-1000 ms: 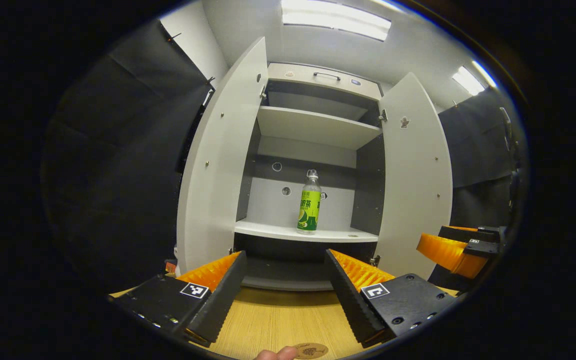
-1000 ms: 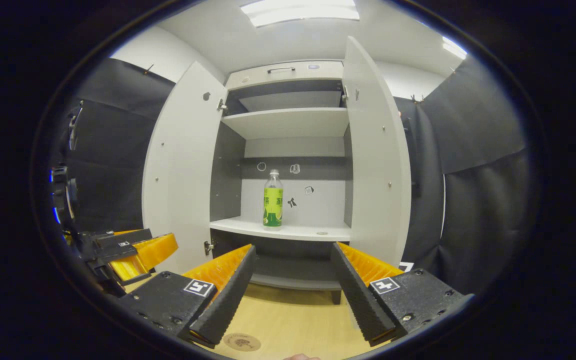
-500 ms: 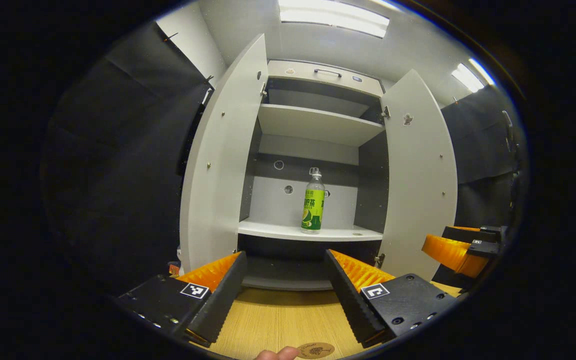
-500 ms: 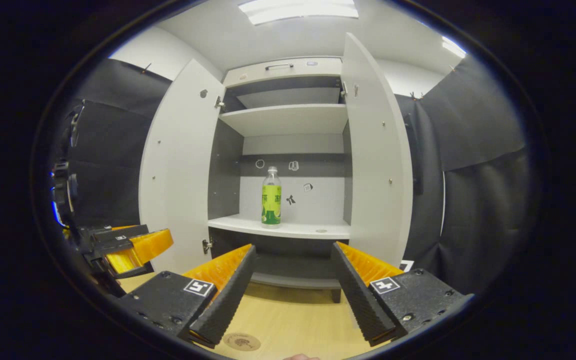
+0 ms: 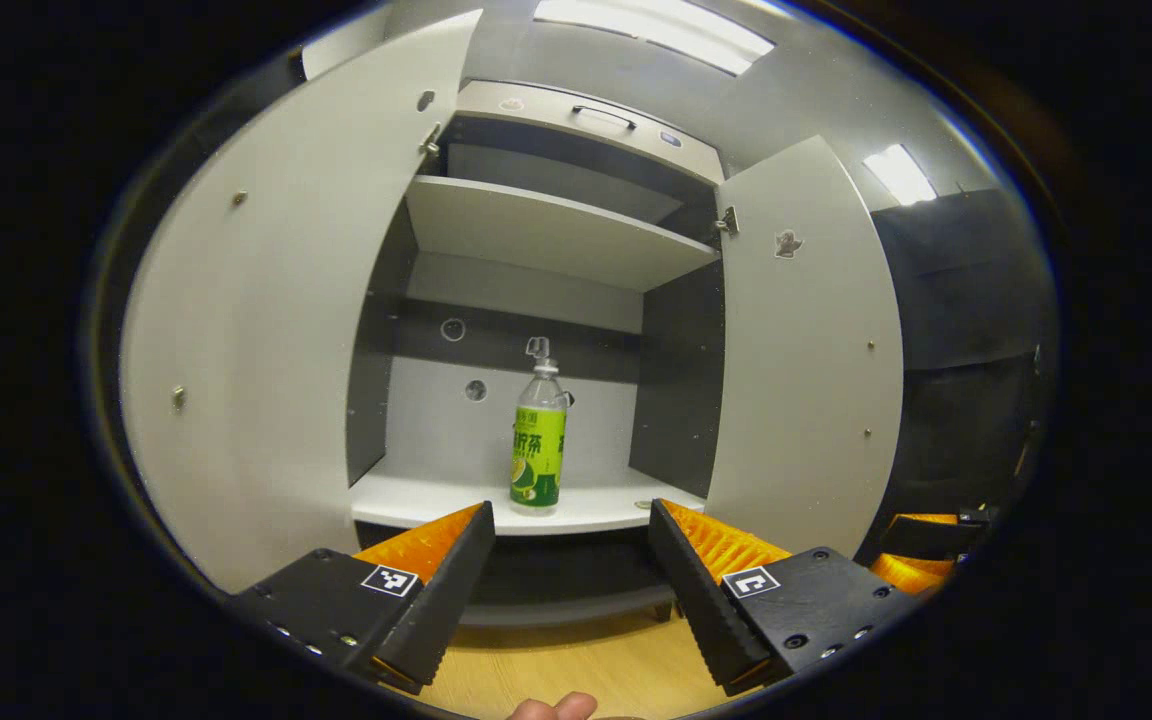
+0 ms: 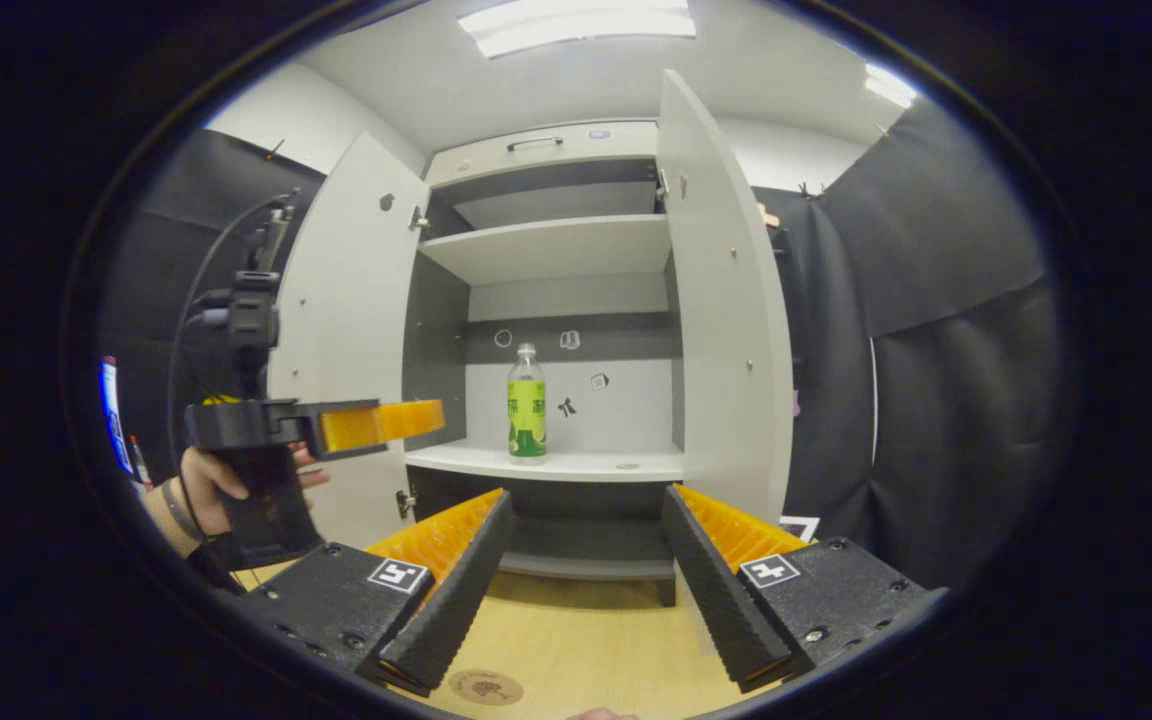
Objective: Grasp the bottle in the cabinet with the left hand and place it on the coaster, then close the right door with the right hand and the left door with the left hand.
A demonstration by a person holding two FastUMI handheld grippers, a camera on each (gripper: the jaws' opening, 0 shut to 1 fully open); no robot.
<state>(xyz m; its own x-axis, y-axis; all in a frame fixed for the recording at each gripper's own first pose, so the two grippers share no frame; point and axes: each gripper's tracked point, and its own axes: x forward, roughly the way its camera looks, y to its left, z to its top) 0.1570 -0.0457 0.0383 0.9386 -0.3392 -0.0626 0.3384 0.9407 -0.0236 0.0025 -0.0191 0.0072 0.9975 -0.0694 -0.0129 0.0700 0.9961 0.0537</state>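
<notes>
A clear bottle with a green label [image 5: 538, 455] stands upright on the middle shelf [image 5: 416, 497] of the open white cabinet. My left gripper [image 5: 569, 510] is open and empty, raised in front of that shelf, still short of the bottle. In the right gripper view the left gripper [image 6: 376, 425] hangs level near the left door [image 6: 346, 340], held by a hand [image 6: 206, 485]; the bottle [image 6: 526, 415] stands farther in. My right gripper [image 6: 587, 495] is open and empty, low over the wooden table [image 6: 586, 640]. A round brown coaster [image 6: 484, 687] lies on the table under it.
Both cabinet doors stand wide open: the left door [image 5: 256, 330] close beside my left gripper, the right door [image 5: 806, 350] [image 6: 726, 330] opposite. An empty upper shelf [image 5: 546, 230] sits above the bottle. My right gripper [image 5: 921, 560] shows low on the right. Black cloth walls flank the cabinet.
My left gripper has risen and moved forward toward the cabinet, so the bottle and left door look larger. The right gripper has barely moved.
</notes>
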